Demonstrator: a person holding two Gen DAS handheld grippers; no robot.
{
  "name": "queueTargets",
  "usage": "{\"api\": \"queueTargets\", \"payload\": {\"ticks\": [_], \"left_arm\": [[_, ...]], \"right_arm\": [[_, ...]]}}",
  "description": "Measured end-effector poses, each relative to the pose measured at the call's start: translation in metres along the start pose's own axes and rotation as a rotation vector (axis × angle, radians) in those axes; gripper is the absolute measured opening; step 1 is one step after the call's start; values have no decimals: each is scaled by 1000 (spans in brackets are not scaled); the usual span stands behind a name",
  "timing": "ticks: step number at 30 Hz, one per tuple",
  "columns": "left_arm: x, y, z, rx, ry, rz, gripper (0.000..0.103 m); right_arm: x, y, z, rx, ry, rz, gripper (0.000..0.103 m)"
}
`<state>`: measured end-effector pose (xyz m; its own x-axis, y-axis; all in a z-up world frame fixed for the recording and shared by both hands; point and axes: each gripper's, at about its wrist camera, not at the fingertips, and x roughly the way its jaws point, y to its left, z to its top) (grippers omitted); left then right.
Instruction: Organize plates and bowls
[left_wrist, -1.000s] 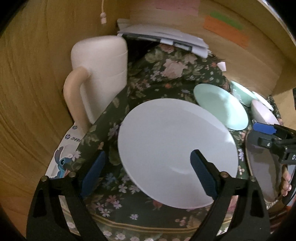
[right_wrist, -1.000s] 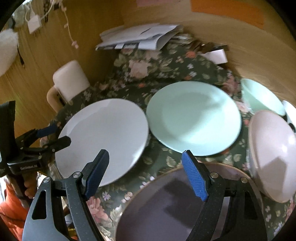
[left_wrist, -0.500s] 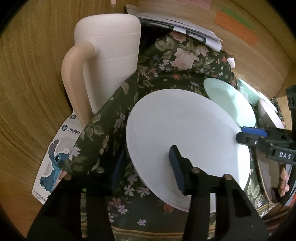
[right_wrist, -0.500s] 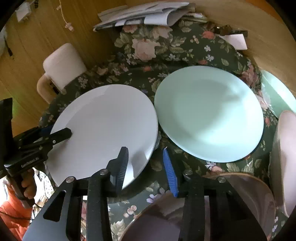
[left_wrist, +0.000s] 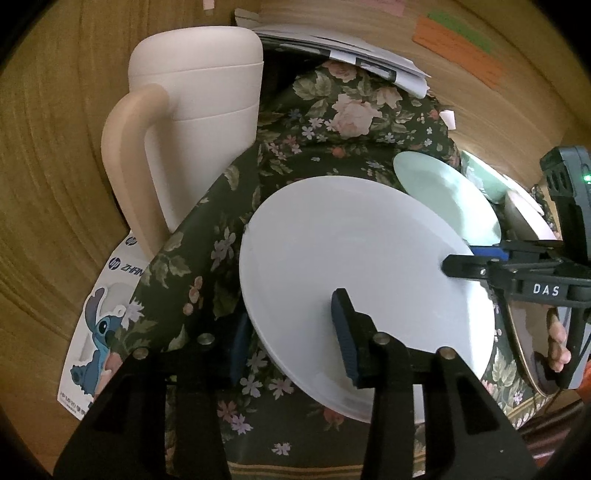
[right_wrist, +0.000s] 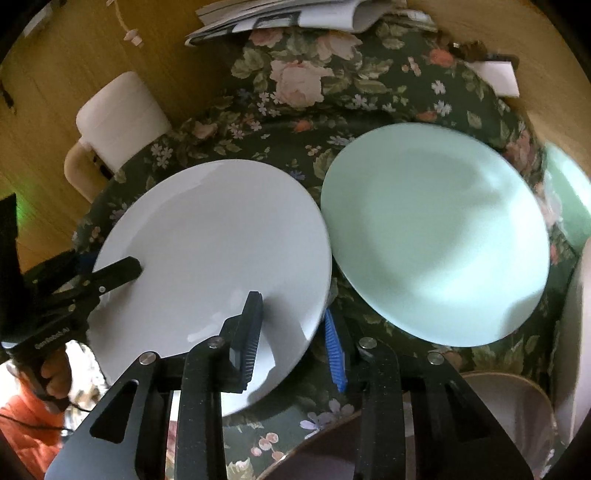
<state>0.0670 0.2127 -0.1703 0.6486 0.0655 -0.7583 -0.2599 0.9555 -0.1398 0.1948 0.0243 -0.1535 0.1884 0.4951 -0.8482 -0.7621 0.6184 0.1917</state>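
Both grippers are on the same round white plate (left_wrist: 351, 266) right now, one on each side of it. The left gripper (left_wrist: 291, 336) has its jaws straddling the plate's near-left rim, one dark blue pad on top of the plate and the other tucked under the edge, and they've just been closing in so they look clamped on it. Same deal for the right gripper (right_wrist: 291, 332): one pad sits on the plate's top surface, the bright blue pad is down below the rim on the cloth side, jaws just been closing with the rim between them. The plate looks tipped, its near edge off the dark green floral tablecloth (right_wrist: 295, 92). Just beside it to the right sits a round pale mint-green plate (right_wrist: 436, 236), flat on the cloth, edges nearly touching. A dark brownish round plate (right_wrist: 509, 406) is at the near right, and a pale green bowl (right_wrist: 569, 206) peeks in at the far right edge. A cream lidded mug with a tan handle (left_wrist: 199, 122) stands at the cloth's left edge, with a stack of papers (right_wrist: 288, 14) at the back.
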Motion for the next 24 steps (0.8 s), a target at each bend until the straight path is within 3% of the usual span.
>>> {"api": "queueTargets", "payload": {"ticks": [15,24], "left_arm": [[-3,-2,0,-14,-2,-3,42],[-20,-12,5,12,-51,-7,42]], "right_arm": [[-6,2,-4,-12,-39,-30,30],[-30,1,-10,-1,-96,-34,30]]}}
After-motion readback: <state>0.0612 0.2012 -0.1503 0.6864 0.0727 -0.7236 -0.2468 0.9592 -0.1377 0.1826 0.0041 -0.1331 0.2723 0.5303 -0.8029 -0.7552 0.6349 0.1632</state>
